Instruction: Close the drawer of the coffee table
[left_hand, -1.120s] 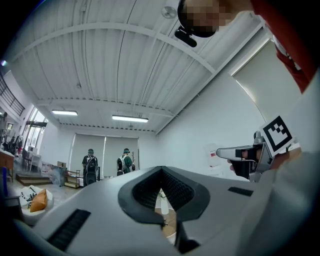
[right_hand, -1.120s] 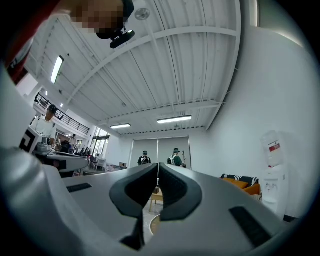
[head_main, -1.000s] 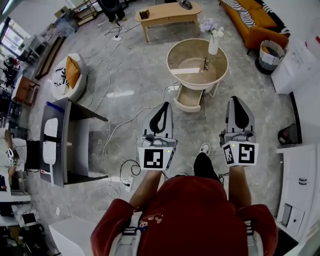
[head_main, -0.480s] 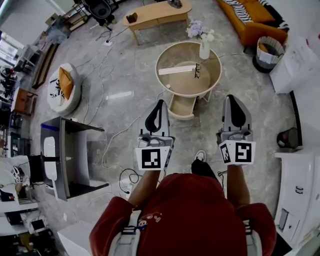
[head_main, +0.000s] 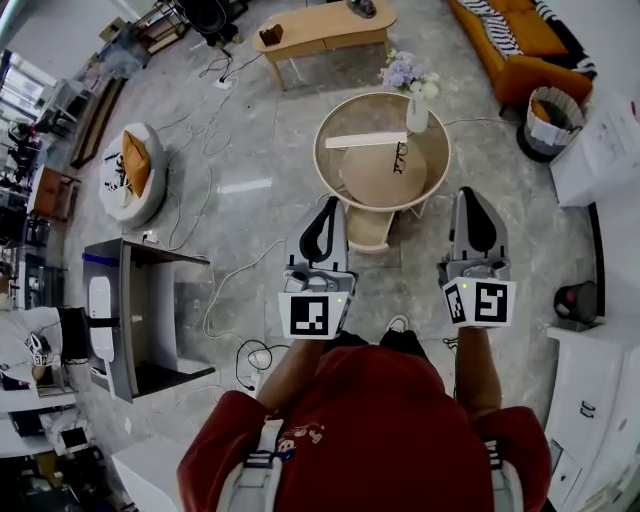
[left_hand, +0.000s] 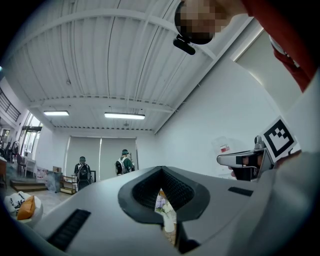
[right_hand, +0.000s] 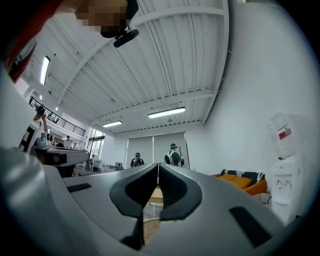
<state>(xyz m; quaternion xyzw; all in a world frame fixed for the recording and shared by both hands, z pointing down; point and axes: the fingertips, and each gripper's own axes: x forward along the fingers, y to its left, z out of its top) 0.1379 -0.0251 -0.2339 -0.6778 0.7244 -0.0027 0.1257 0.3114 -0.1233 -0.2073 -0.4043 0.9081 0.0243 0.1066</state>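
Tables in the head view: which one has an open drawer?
The round table holding the flower vase: its drawer sticks out toward the person. The long wooden table shows none.

The round desk (head_main: 372, 178) is tan with a cream rim; its drawer (head_main: 368, 230) is pale cream; the floor (head_main: 250, 130) is marbled grey; the sofa (head_main: 535, 32) is orange under a black-and-white striped throw (head_main: 497, 22); the left gripper (head_main: 329, 207) and right gripper (head_main: 469, 195) are pale grey with black fingers (head_main: 318, 238) and black-and-white square markers; the person's top (head_main: 380, 420) is red.
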